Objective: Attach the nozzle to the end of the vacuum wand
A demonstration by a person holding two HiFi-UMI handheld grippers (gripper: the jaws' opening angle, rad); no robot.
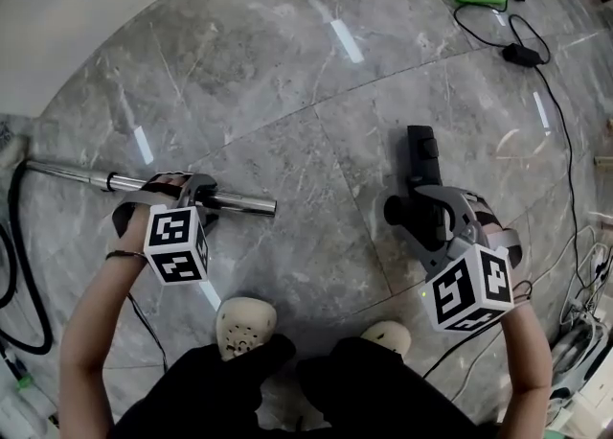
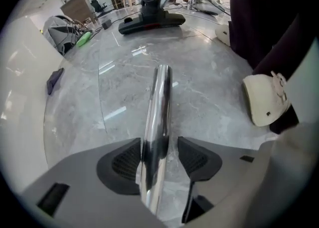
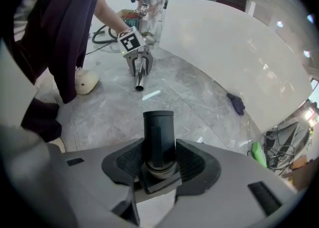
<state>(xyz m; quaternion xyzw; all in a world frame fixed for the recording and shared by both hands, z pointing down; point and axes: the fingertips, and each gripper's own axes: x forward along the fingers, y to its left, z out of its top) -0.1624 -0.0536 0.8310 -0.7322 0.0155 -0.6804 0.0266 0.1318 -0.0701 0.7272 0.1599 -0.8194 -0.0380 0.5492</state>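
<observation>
Head view shows our left gripper at 9 o'clock, pointing down, its fingers spread on both sides of the chrome vacuum wand, which lies on the grey marble floor. At 3 o'clock our right gripper pinches the black neck of the nozzle, well apart from the wand's open end.
</observation>
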